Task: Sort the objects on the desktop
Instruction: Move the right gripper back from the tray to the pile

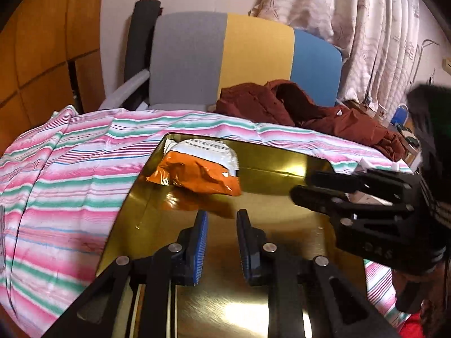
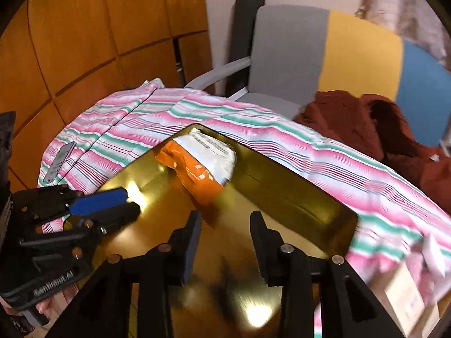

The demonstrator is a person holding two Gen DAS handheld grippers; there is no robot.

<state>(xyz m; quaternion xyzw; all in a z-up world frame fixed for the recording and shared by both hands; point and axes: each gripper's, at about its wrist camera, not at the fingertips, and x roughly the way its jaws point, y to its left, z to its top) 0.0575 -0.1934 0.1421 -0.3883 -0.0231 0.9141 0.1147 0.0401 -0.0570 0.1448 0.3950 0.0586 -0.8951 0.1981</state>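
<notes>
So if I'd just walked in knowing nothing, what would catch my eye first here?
Probably the shiny gold metal tray lying on the pink, green and white striped cloth, with a crumpled orange and white snack packet in its far corner. Next, the two black two-finger grippers hovering over the tray, left gripper and right gripper, both open and empty. Behind stands a grey, yellow and blue chair with a rust-red jacket beside it.

We can read only "GenRobot.AI" in pale letters on the black body of the left gripper (image 2: 110,204); the snack packet's (image 2: 208,152) print is illegible.
</notes>
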